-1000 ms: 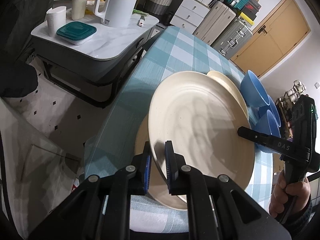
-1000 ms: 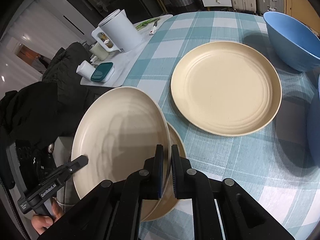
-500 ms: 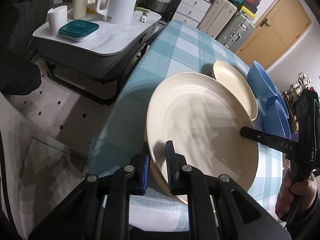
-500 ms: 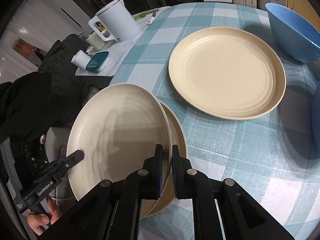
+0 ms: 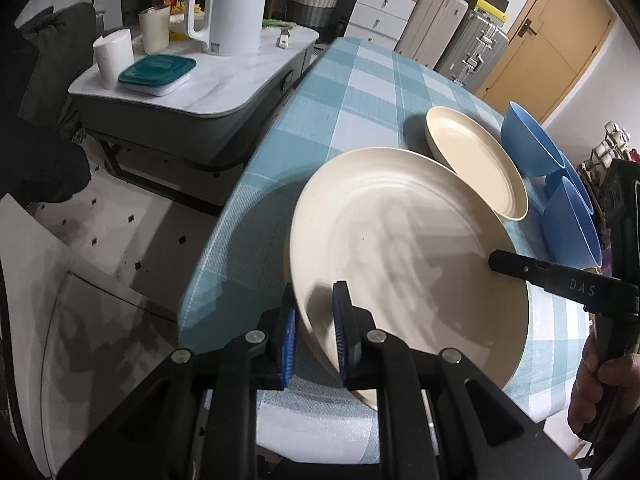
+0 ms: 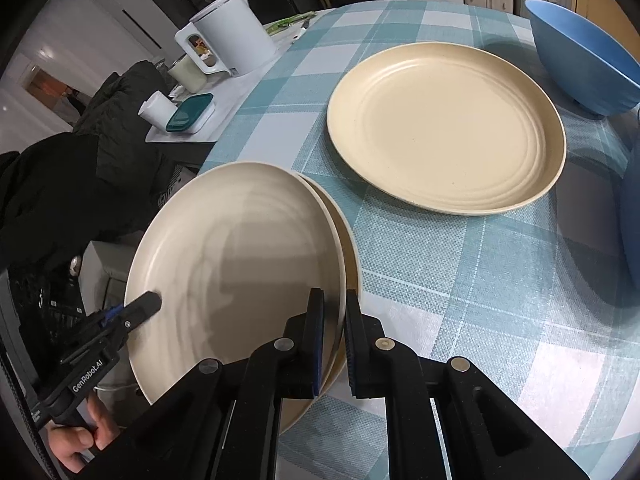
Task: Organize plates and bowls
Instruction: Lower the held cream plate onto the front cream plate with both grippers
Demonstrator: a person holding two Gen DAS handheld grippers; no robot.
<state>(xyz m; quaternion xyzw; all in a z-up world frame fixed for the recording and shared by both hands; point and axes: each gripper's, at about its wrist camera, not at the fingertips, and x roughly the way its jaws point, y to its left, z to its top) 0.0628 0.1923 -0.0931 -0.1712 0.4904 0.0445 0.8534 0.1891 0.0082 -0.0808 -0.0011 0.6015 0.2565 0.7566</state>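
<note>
Lowered since a second ago, the round cream ribbed plate (image 5: 404,248) we carry now sits almost flat over a matching cream plate (image 6: 347,236) at the checked teal tablecloth's (image 6: 460,264) near edge. Our left gripper (image 5: 314,330) pinches its rim narrowly on one side; our right gripper (image 6: 331,336) clamps the opposite rim. A third cream plate (image 6: 444,124) and blue plastic bowls (image 5: 568,220) lie beyond.

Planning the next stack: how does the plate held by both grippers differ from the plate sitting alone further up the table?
The held plate is tilted, pinched at opposite rims by the left gripper and right gripper, over another plate. The lone plate lies flat on the tablecloth, untouched, with nothing beneath. The held plate looks paler. Both are round, cream and ridged.
</note>
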